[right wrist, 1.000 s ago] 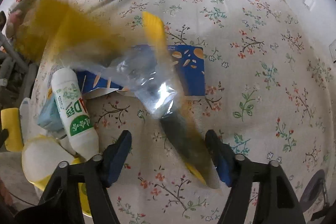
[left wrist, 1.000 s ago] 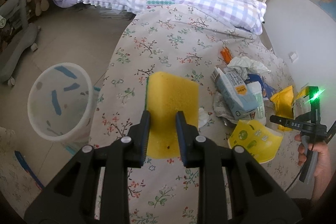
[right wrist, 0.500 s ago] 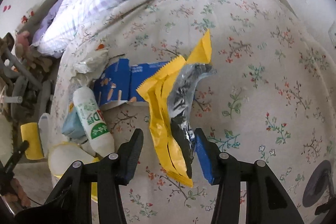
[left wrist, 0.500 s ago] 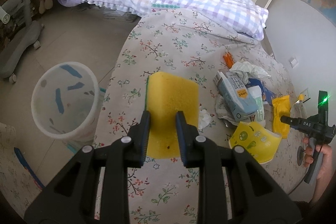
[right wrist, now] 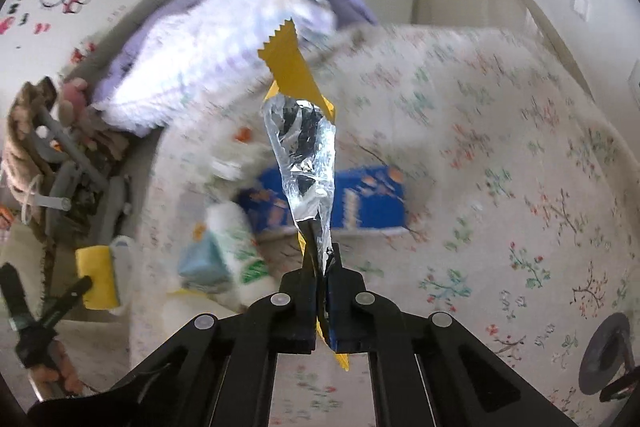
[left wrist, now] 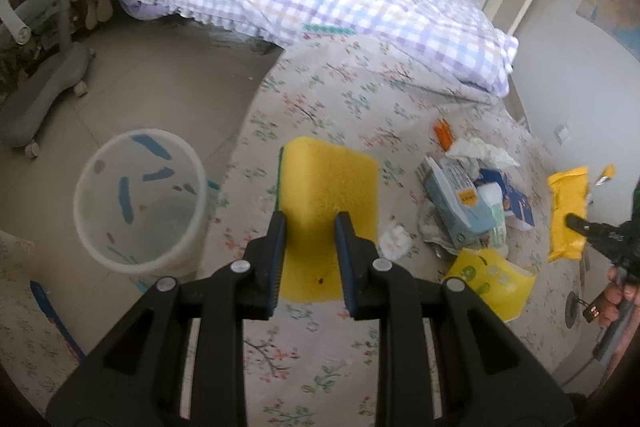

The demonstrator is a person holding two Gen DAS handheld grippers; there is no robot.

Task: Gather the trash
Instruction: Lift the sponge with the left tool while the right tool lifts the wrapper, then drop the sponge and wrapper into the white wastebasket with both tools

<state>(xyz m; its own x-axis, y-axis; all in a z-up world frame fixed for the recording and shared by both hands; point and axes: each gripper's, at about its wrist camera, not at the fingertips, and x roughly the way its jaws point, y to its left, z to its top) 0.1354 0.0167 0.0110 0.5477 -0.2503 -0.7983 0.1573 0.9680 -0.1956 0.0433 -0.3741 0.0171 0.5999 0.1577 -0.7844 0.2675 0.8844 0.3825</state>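
- Left wrist view: the left claw (left wrist: 310, 227) clamps a porous yellow sponge (left wrist: 328, 203) with a green edge, above the floral bedsheet (left wrist: 348, 99).
- A round translucent bin (left wrist: 140, 203) stands on the floor beside the bed.
- The right claw (right wrist: 322, 279) is clenched on a crinkled yellow wrapper (right wrist: 300, 131) with a silvery foil lining, held above the trash pile (left wrist: 468, 211).

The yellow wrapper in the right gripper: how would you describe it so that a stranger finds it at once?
Look at the floral bedcover, then at the pile of trash on it. Above that pile the right gripper is shut on a yellow wrapper. It alone hangs in the air, with a zigzag edge and a silver foil lining, unlike the blue box lying below.
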